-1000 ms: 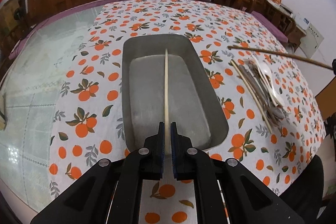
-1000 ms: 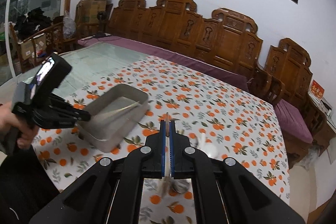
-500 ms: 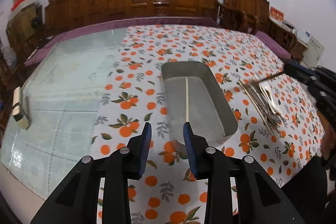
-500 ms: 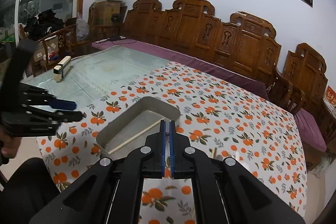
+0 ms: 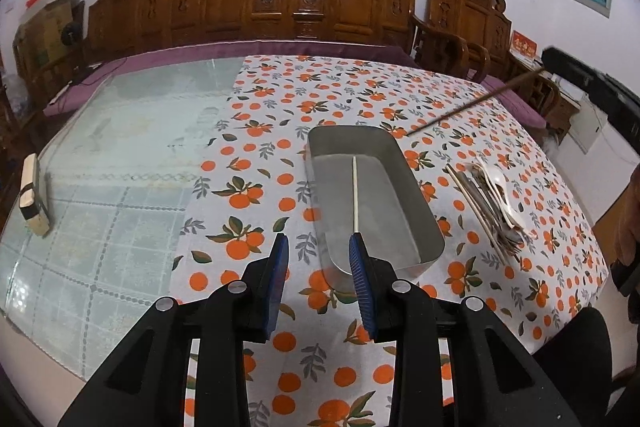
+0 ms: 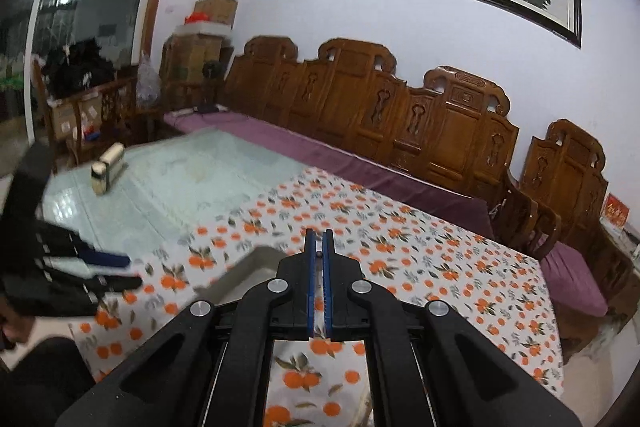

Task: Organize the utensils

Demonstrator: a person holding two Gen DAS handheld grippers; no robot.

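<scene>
One pale chopstick (image 5: 354, 193) now lies in the metal tray (image 5: 416, 195) just ahead of the left gripper (image 5: 318, 247), whose jaws have parted and hold nothing: first piece delivered. Right of it wait one heap of utensils (image 5: 494, 201). The right gripper (image 6: 319, 245) is clamped on one dark chopstick (image 5: 472, 105).

Metal tray (image 5: 416, 203) open above; utensil pile (image 5: 494, 203) beside, apparently clear.
</scene>
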